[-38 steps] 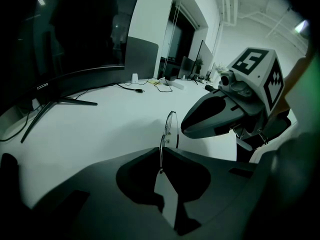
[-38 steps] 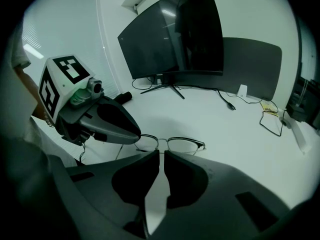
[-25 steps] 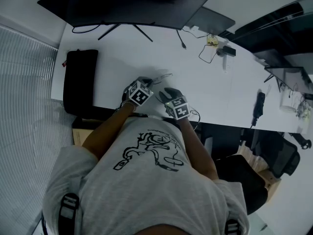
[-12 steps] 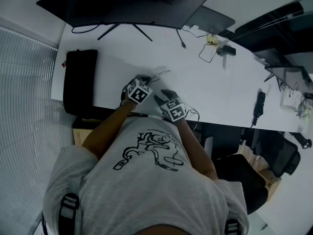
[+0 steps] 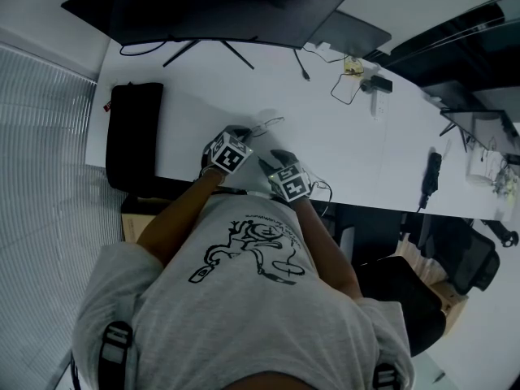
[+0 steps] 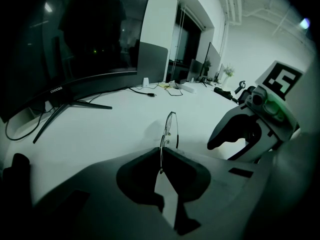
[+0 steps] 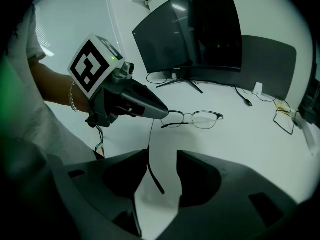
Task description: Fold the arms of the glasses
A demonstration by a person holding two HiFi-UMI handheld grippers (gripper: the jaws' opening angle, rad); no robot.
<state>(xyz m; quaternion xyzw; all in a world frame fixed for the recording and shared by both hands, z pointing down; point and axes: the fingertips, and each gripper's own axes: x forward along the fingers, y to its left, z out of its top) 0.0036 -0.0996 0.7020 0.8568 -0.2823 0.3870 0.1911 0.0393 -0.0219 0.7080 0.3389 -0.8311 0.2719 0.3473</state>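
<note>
A black bag [image 5: 134, 135] lies flat at the left end of the white desk [image 5: 357, 149], out to the left of the monitor [image 5: 211, 10] and nearer the person than its screen.

In front of the monitor's stand, on the person's side of it, the left gripper [image 6: 160, 153] has its jaws closed together on the glasses [image 7: 204, 120]. They pinch the thin wire frame at one end, by the hinge. Seen along those jaws, the glasses stand edge-on and point away towards the monitor. Their lenses are low over the desk, and I cannot tell whether their far end rests on it. One arm lies folded behind the lenses.

The other arm [image 7: 156, 180] hangs away from the pinched end, towards the person and away from the monitor. It runs down into the gap of the right gripper [image 7: 161, 152]. That gripper's jaws have just been opening and now stand wide apart. The arm's dark tip is between them, close beside one jaw, and the pads are not pressing on it. In the head view the two grippers sit side by side at the desk's near edge, below the monitor.

Further right of the monitor, a tangle of cables [image 5: 345, 84] lies on the desk.
</note>
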